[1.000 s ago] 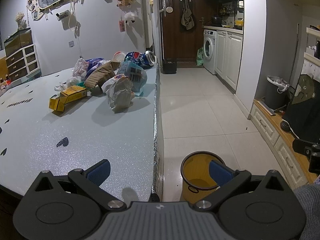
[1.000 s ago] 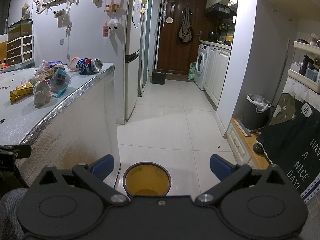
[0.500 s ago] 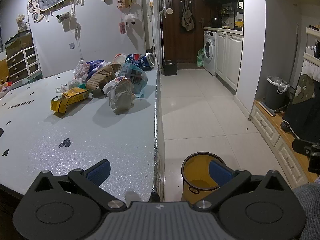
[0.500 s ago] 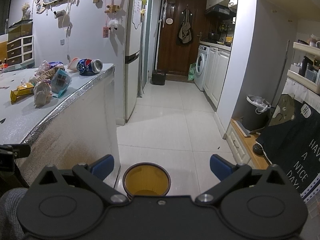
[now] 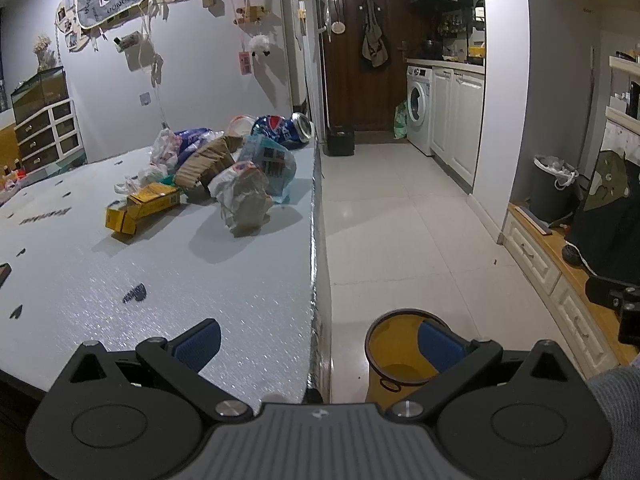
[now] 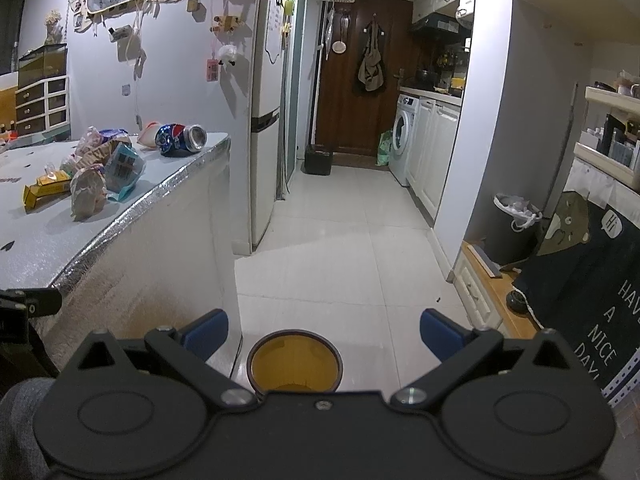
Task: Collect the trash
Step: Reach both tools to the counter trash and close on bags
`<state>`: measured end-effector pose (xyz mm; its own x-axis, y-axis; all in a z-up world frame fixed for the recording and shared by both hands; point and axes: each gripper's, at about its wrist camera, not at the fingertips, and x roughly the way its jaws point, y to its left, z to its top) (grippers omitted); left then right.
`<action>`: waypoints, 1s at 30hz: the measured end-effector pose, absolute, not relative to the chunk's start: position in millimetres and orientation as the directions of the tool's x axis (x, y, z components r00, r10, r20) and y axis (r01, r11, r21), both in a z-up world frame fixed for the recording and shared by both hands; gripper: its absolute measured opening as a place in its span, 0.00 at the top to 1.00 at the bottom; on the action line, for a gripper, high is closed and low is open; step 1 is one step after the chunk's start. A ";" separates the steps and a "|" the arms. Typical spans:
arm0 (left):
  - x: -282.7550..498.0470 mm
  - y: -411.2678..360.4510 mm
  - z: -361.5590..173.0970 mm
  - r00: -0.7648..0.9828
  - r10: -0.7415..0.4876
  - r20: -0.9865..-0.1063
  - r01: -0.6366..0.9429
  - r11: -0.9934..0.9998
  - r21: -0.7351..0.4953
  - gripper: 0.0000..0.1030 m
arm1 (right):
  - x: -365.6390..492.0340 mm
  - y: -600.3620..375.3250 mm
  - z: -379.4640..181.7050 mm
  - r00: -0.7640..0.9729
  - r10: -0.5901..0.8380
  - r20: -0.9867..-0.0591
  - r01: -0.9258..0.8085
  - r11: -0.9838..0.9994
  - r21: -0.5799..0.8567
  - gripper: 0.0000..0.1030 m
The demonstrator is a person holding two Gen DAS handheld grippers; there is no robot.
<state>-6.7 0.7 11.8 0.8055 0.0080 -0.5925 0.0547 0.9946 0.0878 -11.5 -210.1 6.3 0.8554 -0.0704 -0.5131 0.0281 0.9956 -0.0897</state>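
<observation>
A heap of trash lies at the far right of the silver table (image 5: 168, 272): a yellow carton (image 5: 140, 210), a crumpled paper bag (image 5: 242, 196), a clear plastic bag (image 5: 270, 162), a brown paper wrap (image 5: 204, 164) and a crushed blue Pepsi can (image 5: 282, 128). In the right wrist view the can (image 6: 180, 140) and carton (image 6: 46, 190) show up left. An orange bucket (image 5: 394, 350) stands on the floor beside the table; my right gripper (image 6: 324, 330) hangs open above the bucket (image 6: 294, 362). My left gripper (image 5: 320, 340) is open over the table's near edge, empty.
White floor tiles (image 6: 340, 240) run to a brown door (image 6: 360, 72). A washing machine (image 5: 420, 108) and white cabinets line the right. A grey bin with a white liner (image 5: 554, 184) and a low wooden bench (image 5: 560, 264) stand at the right. A fridge (image 6: 266, 120) stands behind the table.
The left gripper has drifted slightly forward over the table, so the trash heap looks a little nearer. The right gripper has not moved.
</observation>
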 end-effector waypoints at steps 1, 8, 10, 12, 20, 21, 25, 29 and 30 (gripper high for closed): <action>-6.5 1.8 13.4 0.810 0.012 -0.586 0.052 0.995 0.091 0.00 | -11.6 -210.4 8.1 0.861 -0.067 -0.505 0.025 0.996 -0.088 0.00; -2.0 15.5 26.0 0.837 0.035 -0.545 0.019 0.995 0.093 0.00 | -9.2 -207.4 24.7 0.916 -0.018 -0.402 -0.019 0.996 -0.088 0.00; 1.5 21.8 30.7 0.841 0.039 -0.539 0.009 0.996 0.088 0.00 | -4.7 -205.6 31.7 0.925 0.020 -0.379 -0.053 0.996 -0.075 0.00; 6.2 29.7 35.5 0.845 0.047 -0.533 -0.004 0.997 0.082 0.00 | 1.4 -202.9 37.8 0.932 0.059 -0.358 -0.085 0.995 -0.059 0.00; 27.7 61.2 56.4 0.868 0.058 -0.494 -0.038 0.998 0.052 0.00 | 43.3 -182.8 64.6 0.946 0.176 -0.274 -0.196 0.980 -0.047 0.00; 30.7 63.5 58.6 0.872 0.060 -0.486 -0.039 0.998 0.052 0.00 | 50.9 -179.9 67.7 0.942 0.205 -0.267 -0.225 0.973 -0.045 0.00; 48.4 69.6 63.9 0.882 0.048 -0.468 -0.024 0.998 0.056 0.00 | 86.6 -169.7 78.0 0.915 0.321 -0.243 -0.325 0.945 0.023 0.00; 73.1 75.7 62.3 0.859 -0.002 -0.513 -0.005 1.000 -0.013 0.00 | 124.6 -157.6 78.4 0.898 0.393 -0.201 -0.384 0.920 0.082 0.00; 79.9 77.0 60.0 0.848 -0.012 -0.530 -0.007 0.999 -0.034 0.00 | 135.4 -153.0 76.8 0.888 0.405 -0.215 -0.396 0.914 0.085 0.00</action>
